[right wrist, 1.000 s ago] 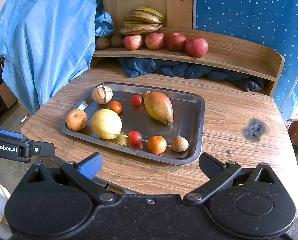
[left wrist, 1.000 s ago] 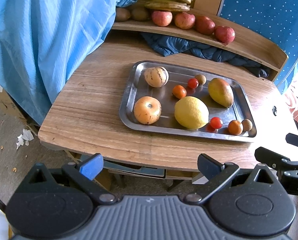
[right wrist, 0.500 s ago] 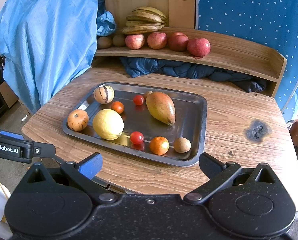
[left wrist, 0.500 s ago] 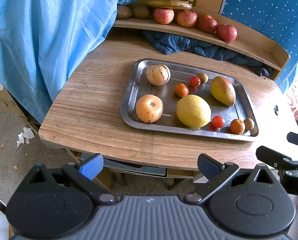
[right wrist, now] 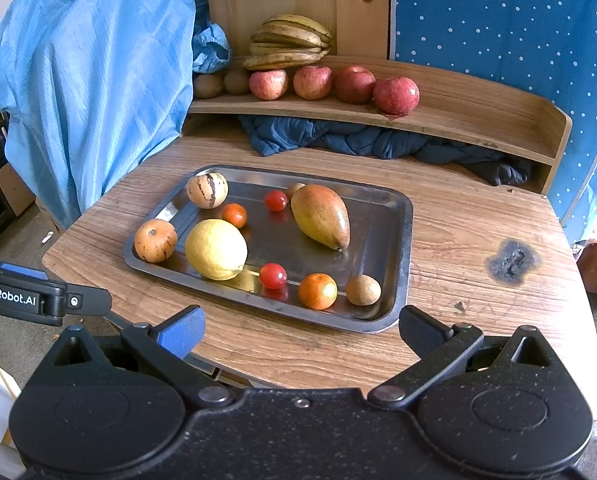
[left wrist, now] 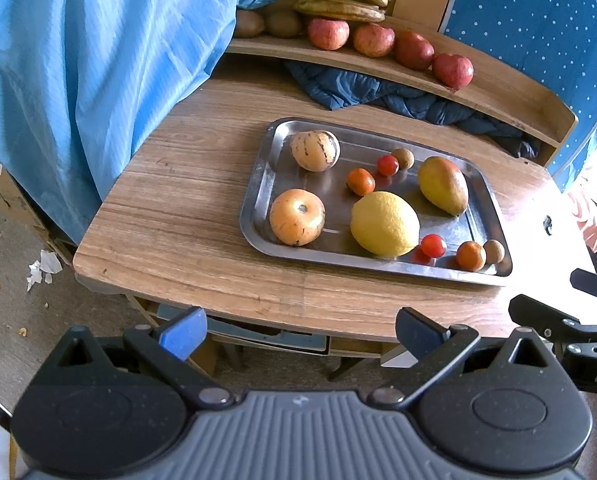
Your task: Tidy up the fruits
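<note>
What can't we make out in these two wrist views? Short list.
- Small brown fruit at the steel tray's far side: right wrist view, mostly behind the green-red mango.
- Two brown fruits at the wooden shelf's left end: left wrist view, partly covered by the light blue cloth.
- Under the shelf: both views, filled by a dark blue cloth.
- Right gripper in the left wrist view: cut off by the right edge.

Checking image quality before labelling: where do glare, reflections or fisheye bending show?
Left wrist view: straight shelf bows, corners vignette dark. Right wrist view: steel tray mirrors the cherry tomato and lemon; window-side light washes the table.
</note>
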A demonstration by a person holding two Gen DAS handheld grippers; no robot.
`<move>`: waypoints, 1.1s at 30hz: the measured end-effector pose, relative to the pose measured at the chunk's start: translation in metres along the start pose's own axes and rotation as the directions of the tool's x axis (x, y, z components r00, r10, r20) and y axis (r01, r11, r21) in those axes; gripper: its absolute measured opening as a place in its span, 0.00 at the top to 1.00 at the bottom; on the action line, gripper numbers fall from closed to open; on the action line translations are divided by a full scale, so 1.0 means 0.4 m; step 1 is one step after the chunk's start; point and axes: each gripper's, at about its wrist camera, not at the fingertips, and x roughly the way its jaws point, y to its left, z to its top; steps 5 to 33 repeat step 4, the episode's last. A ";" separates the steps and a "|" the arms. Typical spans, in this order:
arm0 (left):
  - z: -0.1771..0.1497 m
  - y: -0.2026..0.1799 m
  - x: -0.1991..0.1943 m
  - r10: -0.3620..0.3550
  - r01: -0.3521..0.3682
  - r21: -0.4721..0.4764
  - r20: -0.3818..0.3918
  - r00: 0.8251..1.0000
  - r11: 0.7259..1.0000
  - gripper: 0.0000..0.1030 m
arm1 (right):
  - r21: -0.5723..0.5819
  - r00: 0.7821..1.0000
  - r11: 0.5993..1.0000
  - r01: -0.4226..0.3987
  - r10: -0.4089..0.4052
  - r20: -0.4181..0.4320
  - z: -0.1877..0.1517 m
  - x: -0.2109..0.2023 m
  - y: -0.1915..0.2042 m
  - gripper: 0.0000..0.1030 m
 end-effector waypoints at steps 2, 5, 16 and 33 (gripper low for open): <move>0.000 0.003 -0.001 -0.005 0.005 -0.005 0.003 1.000 1.000 0.00 | 0.000 1.000 1.000 0.000 0.000 0.000 0.000 0.000 0.001 0.01; 0.000 0.004 0.000 -0.002 0.002 -0.005 0.002 1.000 1.000 0.00 | 0.001 1.000 1.000 0.001 -0.001 0.000 0.000 0.000 0.001 0.01; 0.000 0.004 0.000 -0.002 0.002 -0.005 0.002 1.000 1.000 0.00 | 0.001 1.000 1.000 0.001 -0.001 0.000 0.000 0.000 0.001 0.01; 0.000 0.004 0.000 -0.002 0.002 -0.005 0.002 1.000 1.000 0.00 | 0.001 1.000 1.000 0.001 -0.001 0.000 0.000 0.000 0.001 0.01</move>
